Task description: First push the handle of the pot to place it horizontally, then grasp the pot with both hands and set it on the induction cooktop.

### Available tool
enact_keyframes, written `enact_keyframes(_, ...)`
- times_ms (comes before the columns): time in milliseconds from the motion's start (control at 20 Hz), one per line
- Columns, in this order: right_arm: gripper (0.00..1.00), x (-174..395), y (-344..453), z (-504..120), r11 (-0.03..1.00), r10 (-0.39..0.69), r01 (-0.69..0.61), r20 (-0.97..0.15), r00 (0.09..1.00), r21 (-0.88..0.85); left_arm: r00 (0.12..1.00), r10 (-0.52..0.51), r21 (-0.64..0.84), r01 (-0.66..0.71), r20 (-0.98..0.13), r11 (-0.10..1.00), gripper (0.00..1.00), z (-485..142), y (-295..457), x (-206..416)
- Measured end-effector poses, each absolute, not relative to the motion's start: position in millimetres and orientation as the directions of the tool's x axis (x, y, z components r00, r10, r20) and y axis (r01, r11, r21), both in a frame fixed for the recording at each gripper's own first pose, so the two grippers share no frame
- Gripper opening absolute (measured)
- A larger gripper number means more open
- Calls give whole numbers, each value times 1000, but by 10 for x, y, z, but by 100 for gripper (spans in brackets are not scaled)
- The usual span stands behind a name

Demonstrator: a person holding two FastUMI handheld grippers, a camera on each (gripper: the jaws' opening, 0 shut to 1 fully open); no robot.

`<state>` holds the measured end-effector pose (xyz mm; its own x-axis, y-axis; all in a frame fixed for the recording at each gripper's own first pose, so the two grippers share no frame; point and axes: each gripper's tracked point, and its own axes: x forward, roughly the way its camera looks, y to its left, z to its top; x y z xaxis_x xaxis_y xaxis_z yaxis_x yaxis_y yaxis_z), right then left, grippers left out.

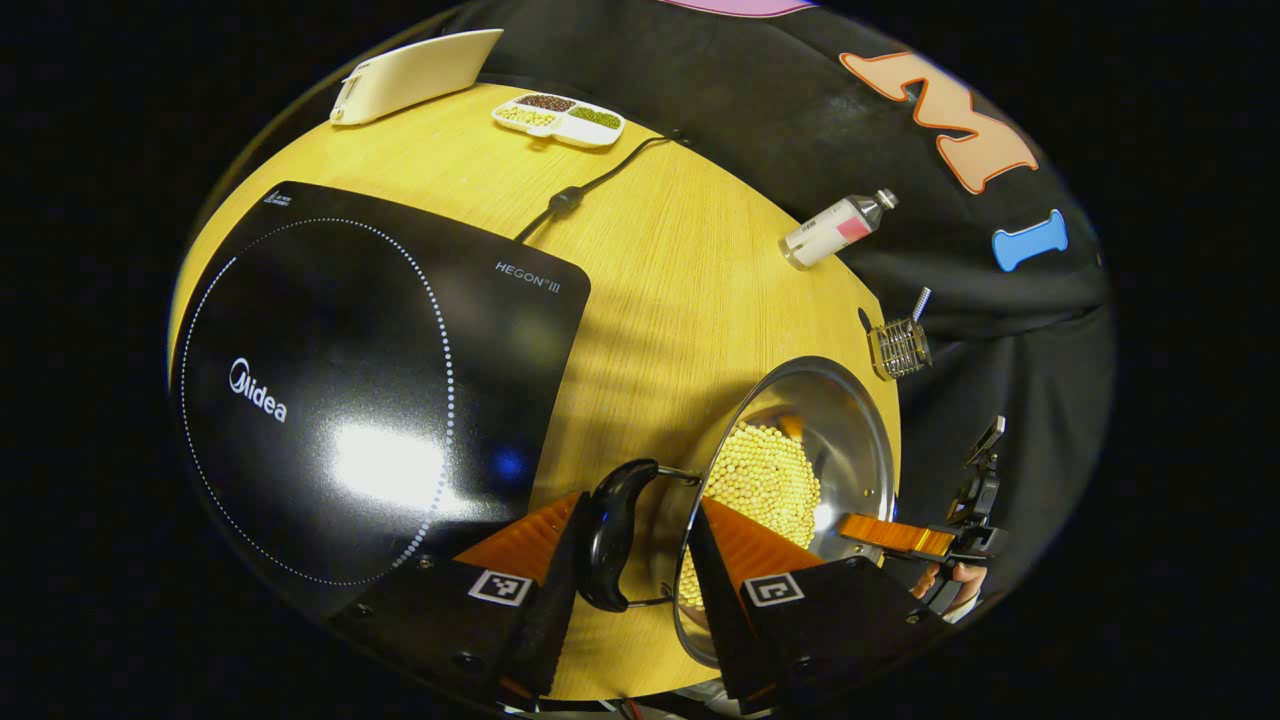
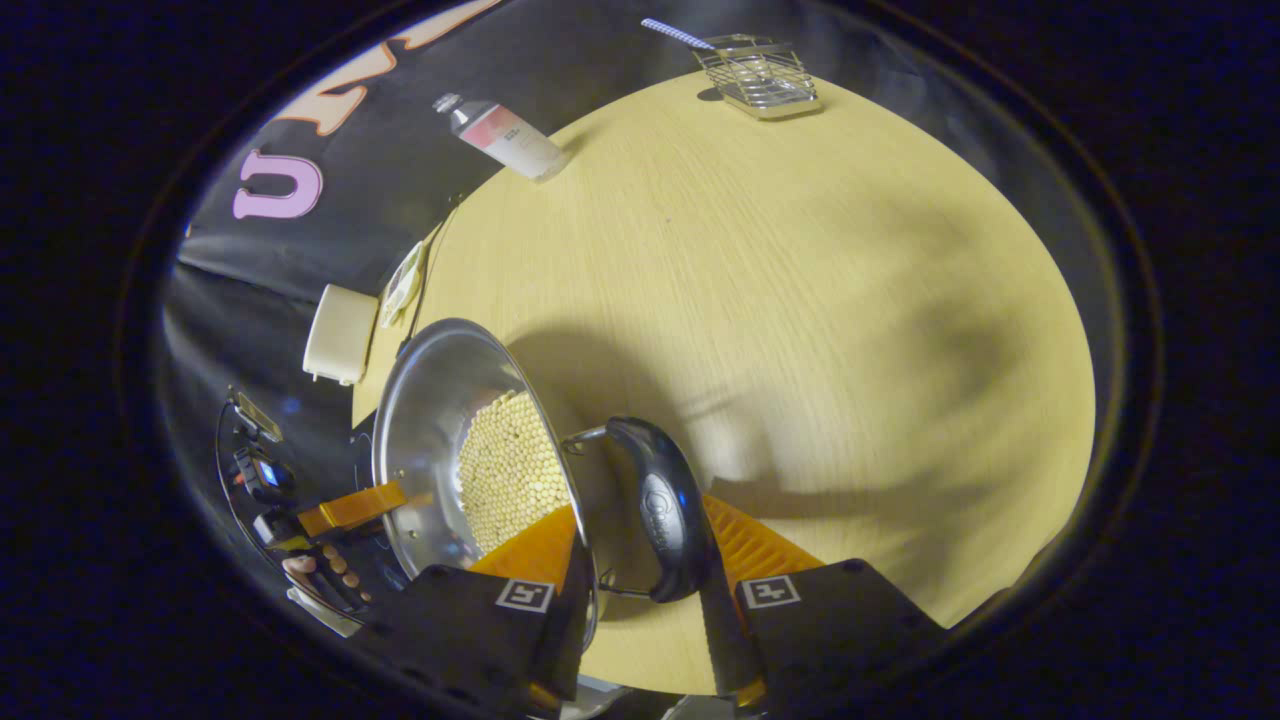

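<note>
Straddling the pot's near handle (image 1: 610,535), the left gripper (image 1: 632,590) sat low in the left gripper view, its fingers parted with the black handle in the gap; whether they actually pressed on it could not be told. The steel pot (image 1: 845,420), with yellow beans (image 1: 765,480) inside, stood on the yellow tabletop (image 1: 670,290), just right of the black induction cooktop (image 1: 340,390) and not on it. At the pot's far side the right gripper (image 1: 895,537) reached the rim, a hand (image 1: 960,578) behind it. Farther back lay a white bottle (image 1: 835,230) on its side, a wire rack (image 1: 900,345), a divided tray (image 1: 560,118), a cream board (image 1: 415,75) and the cooktop's cord (image 1: 585,190).

In the right gripper view, the right gripper (image 2: 645,590) bracketed the pot's other black handle (image 2: 665,510), fingers apart on either side; contact unclear. The pot (image 2: 430,420) lay left of it on the tabletop (image 2: 800,330), beans (image 2: 510,465) visible. Beyond the pot's far rim the left gripper (image 2: 350,508) showed, with fingers of a hand (image 2: 320,572) under it. The bottle (image 2: 505,135) and rack (image 2: 760,75) sat at the tabletop's far edge, the cream board (image 2: 340,335) at left.
</note>
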<state>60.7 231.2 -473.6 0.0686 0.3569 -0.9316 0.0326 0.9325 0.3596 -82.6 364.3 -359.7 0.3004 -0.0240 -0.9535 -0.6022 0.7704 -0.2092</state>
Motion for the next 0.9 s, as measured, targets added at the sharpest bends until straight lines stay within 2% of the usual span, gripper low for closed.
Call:
enact_keyframes(100, 48, 614, 2310, -4740, 935, 352, 20, -933, 79, 354, 300, -25, -209, -600, -954, 772, 61, -3594, 3637, -836)
enact_keyframes(150, 48, 613, 2305, -4742, 936, 350, 14, -933, 82, 352, 298, -26, -208, -598, -954, 774, 64, -3590, 3632, -843)
enact_keyframes(200, 48, 598, 2300, -4726, 936, 349, 8, -933, 84, 351, 299, -25, -207, -595, -954, 776, 60, -3596, 3631, -843)
enact_keyframes(250, 48, 603, 2300, -4713, 936, 349, 12, -933, 92, 352, 298, -24, -206, -596, -954, 776, 63, -3591, 3627, -847)
enact_keyframes(300, 42, 621, 2298, -4701, 937, 348, 11, -932, 100, 350, 294, -25, -205, -599, -955, 774, 63, -3594, 3616, -868)
enact_keyframes(450, 41, 618, 2293, -4669, 937, 348, -5, -931, 110, 349, 296, -26, -209, -605, -955, 768, 57, -3598, 3596, -897)
enact_keyframes(500, 41, 616, 2297, -4658, 936, 350, -9, -930, 114, 351, 295, -25, -207, -604, -955, 770, 59, -3603, 3593, -905)
enact_keyframes(750, 41, 616, 2337, -4568, 931, 363, -19, -921, 141, 364, 292, -3, -182, -587, -957, 789, 59, -3541, 3588, -947)
enact_keyframes(800, 47, 587, 2327, -4566, 932, 360, -19, -922, 139, 361, 296, -3, -183, -582, -955, 792, 60, -3537, 3583, -957)
enact_keyframes(850, 47, 591, 2326, -4559, 933, 359, -26, -920, 153, 360, 303, -6, -189, -579, -953, 793, 58, -3542, 3579, -969)
enact_keyframes(900, 47, 566, 2298, -4593, 936, 350, -29, -925, 149, 350, 310, -14, -199, -576, -951, 793, 60, -3558, 3571, -978)
